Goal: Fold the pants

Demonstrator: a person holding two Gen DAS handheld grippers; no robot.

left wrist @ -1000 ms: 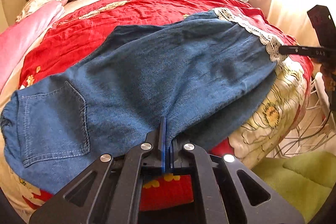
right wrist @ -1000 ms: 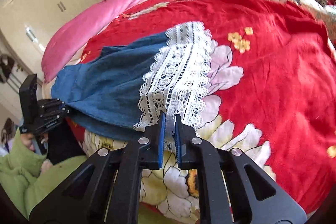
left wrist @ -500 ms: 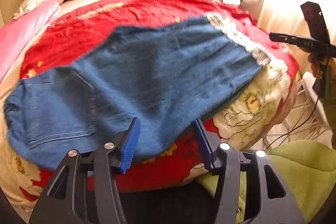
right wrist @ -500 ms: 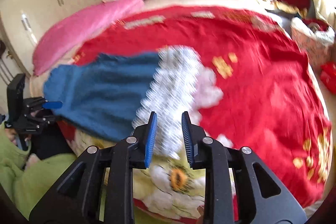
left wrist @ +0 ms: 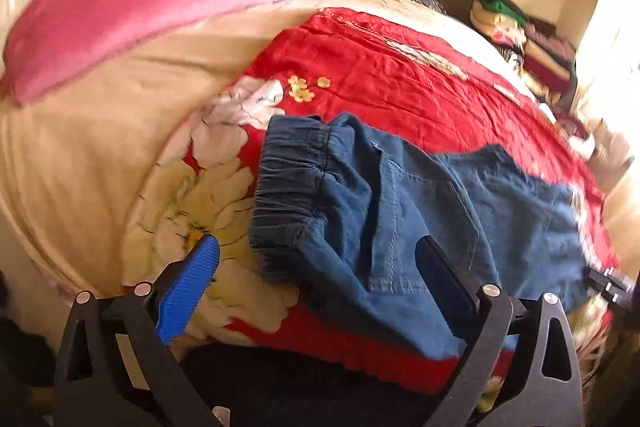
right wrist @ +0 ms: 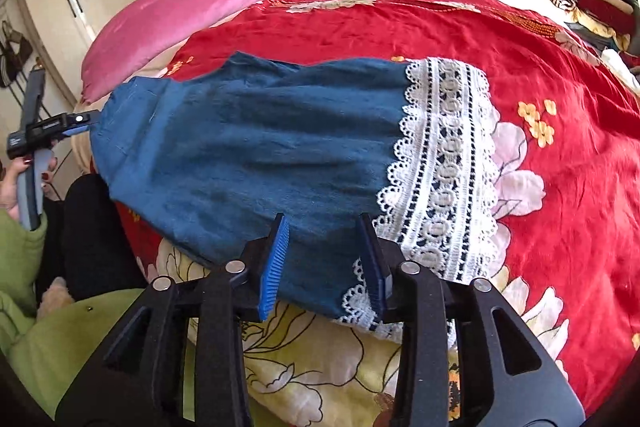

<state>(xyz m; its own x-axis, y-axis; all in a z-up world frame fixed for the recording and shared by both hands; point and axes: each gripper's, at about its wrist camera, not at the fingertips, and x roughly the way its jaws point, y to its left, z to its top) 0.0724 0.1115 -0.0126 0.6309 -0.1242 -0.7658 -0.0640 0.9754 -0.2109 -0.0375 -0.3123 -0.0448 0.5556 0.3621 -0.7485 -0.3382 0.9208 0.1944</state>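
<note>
Pants (right wrist: 256, 147) flat on red bedspread (right wrist: 560, 67), left gripper (left wrist: 316, 267) and right gripper (right wrist: 324, 251) both just opened, empty

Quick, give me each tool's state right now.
Left tool: open wide, jaws have just been opening, holding nothing, over the pants' waistband.
Right tool: open, jaws have just been opening, pads clear of the lace hem.

Soft cloth everywhere, hard matt plastic at the gripper ends.
Matt blue denim pants (right wrist: 248, 147), gathered at the waist, edged with openwork white lace (right wrist: 444, 167). Crinkled, faintly glossy red floral bedspread (right wrist: 560, 75); plush pink blanket (left wrist: 140, 3). Matt black plastic left gripper (left wrist: 320, 271) and right gripper (right wrist: 325, 239), with ribbed blue pads and shiny metal screws.
</note>
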